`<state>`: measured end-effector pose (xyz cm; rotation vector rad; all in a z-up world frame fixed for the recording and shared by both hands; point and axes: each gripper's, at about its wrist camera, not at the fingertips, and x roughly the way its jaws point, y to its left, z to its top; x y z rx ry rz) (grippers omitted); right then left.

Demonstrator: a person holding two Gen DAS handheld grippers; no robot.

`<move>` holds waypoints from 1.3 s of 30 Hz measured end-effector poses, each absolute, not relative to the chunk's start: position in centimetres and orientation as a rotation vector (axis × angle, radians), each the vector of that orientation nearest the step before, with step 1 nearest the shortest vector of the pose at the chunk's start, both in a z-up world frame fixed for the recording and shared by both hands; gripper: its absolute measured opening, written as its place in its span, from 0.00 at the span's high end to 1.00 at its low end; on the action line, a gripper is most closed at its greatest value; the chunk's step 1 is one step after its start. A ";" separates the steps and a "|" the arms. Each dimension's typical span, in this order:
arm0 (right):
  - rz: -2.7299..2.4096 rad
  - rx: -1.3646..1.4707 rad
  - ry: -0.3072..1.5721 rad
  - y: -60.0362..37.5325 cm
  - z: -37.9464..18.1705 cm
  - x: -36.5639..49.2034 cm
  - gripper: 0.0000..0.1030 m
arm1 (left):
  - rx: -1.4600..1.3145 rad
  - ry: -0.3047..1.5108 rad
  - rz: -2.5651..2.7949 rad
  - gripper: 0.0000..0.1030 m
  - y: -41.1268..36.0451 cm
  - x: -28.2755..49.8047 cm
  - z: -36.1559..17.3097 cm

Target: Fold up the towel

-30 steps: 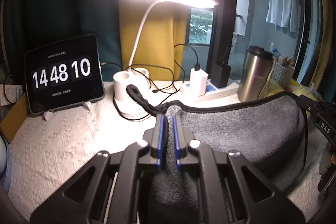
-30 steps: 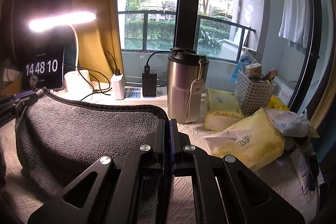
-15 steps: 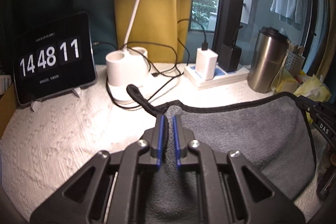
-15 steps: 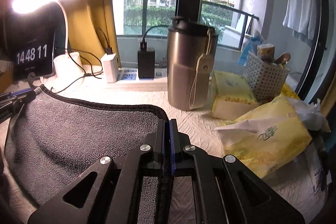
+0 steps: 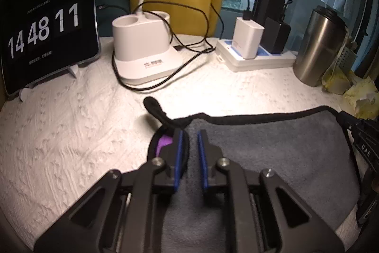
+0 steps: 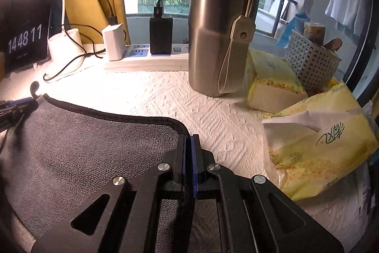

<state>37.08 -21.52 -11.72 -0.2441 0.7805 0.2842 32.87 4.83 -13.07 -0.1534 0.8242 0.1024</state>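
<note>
A dark grey towel point(image 5: 272, 148) with black edging lies low over the white textured tablecloth point(image 5: 59, 134), stretched between both grippers. My left gripper point(image 5: 189, 134) holds its left corner, the jaws slightly parted around the thick hem; a black hanging loop point(image 5: 154, 106) sticks out past the tips. My right gripper point(image 6: 188, 138) is shut on the towel's point(image 6: 83, 146) right corner. It also shows in the left wrist view point(image 5: 362, 132), and the left gripper shows in the right wrist view point(image 6: 14, 106).
At the back stand a tablet clock point(image 5: 47, 32), a white lamp base point(image 5: 144, 49) with cables, a power strip point(image 5: 255, 58) with chargers and a steel tumbler point(image 6: 218, 39). Tissue packs point(image 6: 319, 148) and a white basket point(image 6: 310, 63) sit to the right.
Both grippers have moved forward and down with the towel, which now lies nearly flat on the tablecloth. The left jaws look slightly wider than before. The lamp head has left the view.
</note>
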 end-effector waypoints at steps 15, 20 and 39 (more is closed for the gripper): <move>0.248 -0.234 0.820 -21.6 -11.2 37.0 0.85 | -0.180 0.764 0.154 0.51 6.5 31.0 -10.7; 0.251 -0.219 0.796 -21.7 -9.8 35.9 0.75 | -0.176 0.734 0.146 0.51 6.2 29.6 -9.7; 0.241 -0.207 0.691 -22.2 -5.2 30.6 0.74 | -0.168 0.637 0.127 0.49 4.8 24.5 -5.2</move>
